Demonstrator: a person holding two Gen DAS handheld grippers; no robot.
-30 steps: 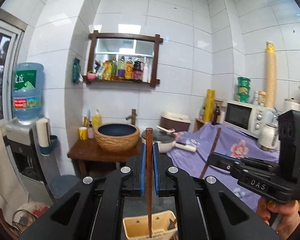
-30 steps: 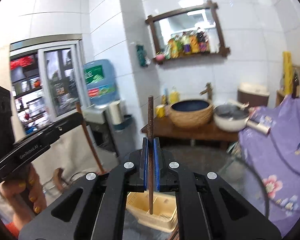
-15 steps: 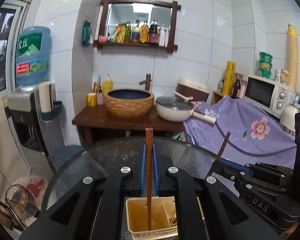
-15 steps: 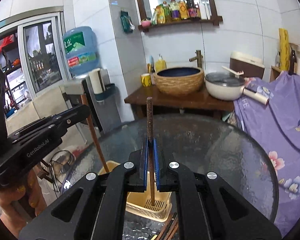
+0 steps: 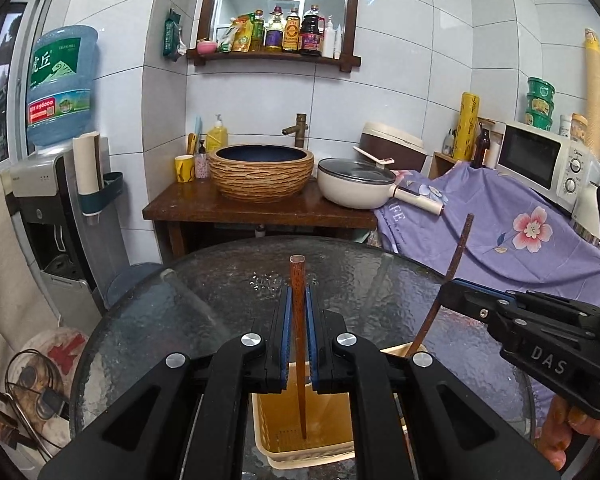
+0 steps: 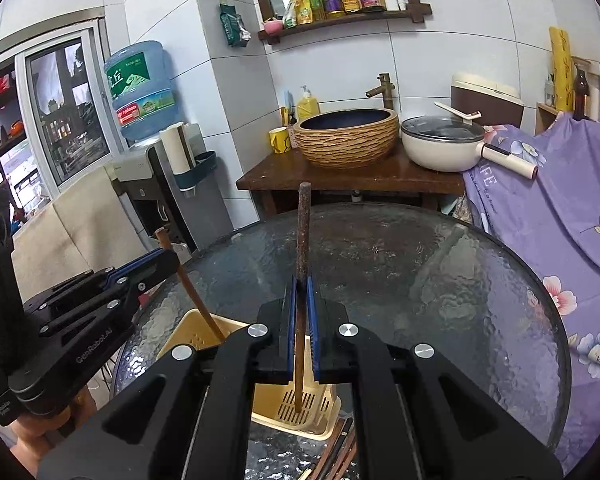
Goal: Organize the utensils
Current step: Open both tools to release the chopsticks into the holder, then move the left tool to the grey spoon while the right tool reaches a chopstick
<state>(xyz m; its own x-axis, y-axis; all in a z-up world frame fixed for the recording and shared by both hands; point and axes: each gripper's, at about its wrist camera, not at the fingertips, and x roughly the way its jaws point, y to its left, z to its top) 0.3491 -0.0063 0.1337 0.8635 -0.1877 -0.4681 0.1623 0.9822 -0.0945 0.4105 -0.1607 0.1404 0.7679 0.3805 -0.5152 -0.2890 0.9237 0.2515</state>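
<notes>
Over the yellow utensil caddy (image 5: 300, 438) on the glass table (image 5: 204, 304), the left gripper (image 5: 296, 312) and right gripper (image 6: 301, 300) each pinch an upright wooden chopstick (image 5: 299, 340) — tips already inside. Best lower straight down, then part the fingers gently — avoiding the caddy's rim.

I am working over a round table (image 5: 204, 308) with a dark, rippled glass top. Sitting on it, right below my tongs, is a yellow slotted bin (image 6: 300, 408). A few chopsticks (image 6: 336, 456) are lying flat on the glass just beside the bin, at the near edge.
</notes>
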